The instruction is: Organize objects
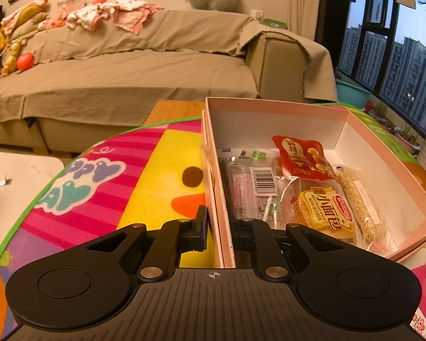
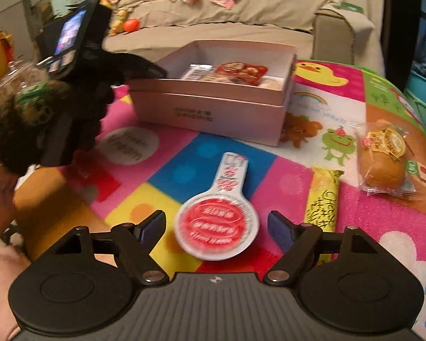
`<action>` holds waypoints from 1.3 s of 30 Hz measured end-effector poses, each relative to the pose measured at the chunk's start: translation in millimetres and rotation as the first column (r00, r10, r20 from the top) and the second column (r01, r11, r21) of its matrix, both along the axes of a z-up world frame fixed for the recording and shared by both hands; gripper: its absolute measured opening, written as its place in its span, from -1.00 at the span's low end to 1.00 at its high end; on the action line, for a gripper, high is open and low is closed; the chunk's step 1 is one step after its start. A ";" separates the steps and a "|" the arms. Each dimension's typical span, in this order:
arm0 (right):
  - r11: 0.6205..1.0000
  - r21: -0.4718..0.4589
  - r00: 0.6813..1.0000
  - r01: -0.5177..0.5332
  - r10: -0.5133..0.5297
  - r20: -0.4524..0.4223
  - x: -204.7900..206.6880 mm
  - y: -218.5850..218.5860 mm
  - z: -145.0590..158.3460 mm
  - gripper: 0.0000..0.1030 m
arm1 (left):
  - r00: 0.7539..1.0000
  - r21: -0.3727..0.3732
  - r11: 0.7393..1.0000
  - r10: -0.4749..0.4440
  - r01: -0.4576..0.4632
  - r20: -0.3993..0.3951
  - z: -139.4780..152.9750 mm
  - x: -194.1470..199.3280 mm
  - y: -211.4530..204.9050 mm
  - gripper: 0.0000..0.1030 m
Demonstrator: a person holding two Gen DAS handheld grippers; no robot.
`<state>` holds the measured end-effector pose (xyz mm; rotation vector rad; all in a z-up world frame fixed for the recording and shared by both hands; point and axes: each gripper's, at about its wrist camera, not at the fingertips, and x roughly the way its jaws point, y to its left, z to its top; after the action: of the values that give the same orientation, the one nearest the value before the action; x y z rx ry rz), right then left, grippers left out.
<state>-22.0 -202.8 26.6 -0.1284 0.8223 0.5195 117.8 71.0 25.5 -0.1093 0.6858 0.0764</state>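
- On the colourful play mat (image 2: 167,170), at the left, the left gripper (image 1: 218,227) is clamped on the near side wall of the pink box (image 1: 213,153), one finger outside, the other inside and half hidden by the wall.
- Only the left wrist view looks down into the box: a red snack pouch (image 1: 299,156), a small bread pack (image 1: 326,213), a sesame bar (image 1: 360,204) and a clear barcoded bag (image 1: 255,187), its lower end cut off by the gripper.
- Further right, only the right wrist view shows the right gripper (image 2: 217,228), jaws wide, with a spoon-shaped red-and-white packet (image 2: 217,221) lying between them, untouched; its print is blurred.
- Beyond lie a yellow bar (image 2: 323,199), partly hidden by a finger, and a wrapped bun (image 2: 384,159).
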 end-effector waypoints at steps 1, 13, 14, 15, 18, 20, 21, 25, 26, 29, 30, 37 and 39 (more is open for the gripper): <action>1.000 -0.002 1.000 0.004 -0.004 -0.003 1.7 0.4 -1.5 0.54 | 1.000 0.000 1.000 0.000 0.000 0.000 0.0 0.0 0.0 -0.73; 0.997 -0.064 0.999 -0.046 0.047 0.016 -8.9 8.5 3.4 0.19 | 1.000 -0.008 1.000 0.000 0.000 -0.006 -2.0 0.1 0.7 -0.73; 0.997 -0.061 0.999 -0.041 0.043 0.018 -8.4 7.0 5.6 0.19 | 1.000 -0.009 1.000 0.000 0.000 -0.006 -2.2 0.0 0.8 -0.73; 0.998 -0.056 0.999 -0.036 0.038 0.020 -7.6 5.3 8.0 0.19 | 1.000 -0.008 1.000 0.000 0.000 -0.006 -2.2 0.1 0.8 -0.73; 0.999 -0.040 0.999 -0.020 0.021 0.038 -4.2 -0.8 19.7 0.19 | 1.000 -0.008 1.000 0.000 0.000 -0.006 -2.2 0.1 0.9 -0.73; 1.000 -0.025 0.998 -0.010 0.012 0.059 -3.0 -5.3 31.1 0.19 | 1.000 -0.009 1.000 0.000 0.000 -0.006 -2.2 0.1 0.9 -0.73; 1.000 -0.014 0.998 -0.006 0.007 0.070 -2.5 -7.7 37.2 0.19 | 1.000 -0.009 1.000 0.000 0.000 -0.006 -2.3 0.0 0.9 -0.73; 0.999 0.031 0.984 0.010 -0.015 0.177 -5.0 -14.3 74.5 0.19 | 1.000 -0.008 1.000 0.000 0.000 -0.006 -2.3 0.0 0.9 -0.73; 0.999 0.049 0.977 0.012 -0.023 0.213 -4.7 -15.4 86.8 0.19 | 1.000 -0.008 1.000 0.000 0.000 -0.007 -2.5 -0.2 1.1 -0.73; 0.996 0.088 0.954 0.020 -0.045 0.296 3.1 -16.4 118.6 0.19 | 1.000 -0.008 1.000 0.000 0.000 -0.006 -2.3 0.0 1.0 -0.73; 0.995 0.096 0.946 0.024 -0.054 0.319 7.7 -15.8 127.5 0.19 | 1.000 -0.008 1.000 0.000 0.000 -0.005 -2.3 0.0 0.9 -0.73; 0.983 0.177 0.939 0.055 -0.112 0.325 72.7 -2.6 150.4 0.19 | 1.000 -0.008 1.000 -0.002 0.002 0.004 -2.3 -0.5 1.2 -0.73; 0.980 0.185 0.952 0.066 -0.118 0.284 91.9 5.2 140.2 0.19 | 1.000 -0.008 1.000 -0.003 0.003 0.004 -2.2 -0.4 1.1 -0.73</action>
<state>70.0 -197.7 166.8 -0.0049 0.4868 0.4675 117.4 72.1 23.3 -0.1164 0.6824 0.0707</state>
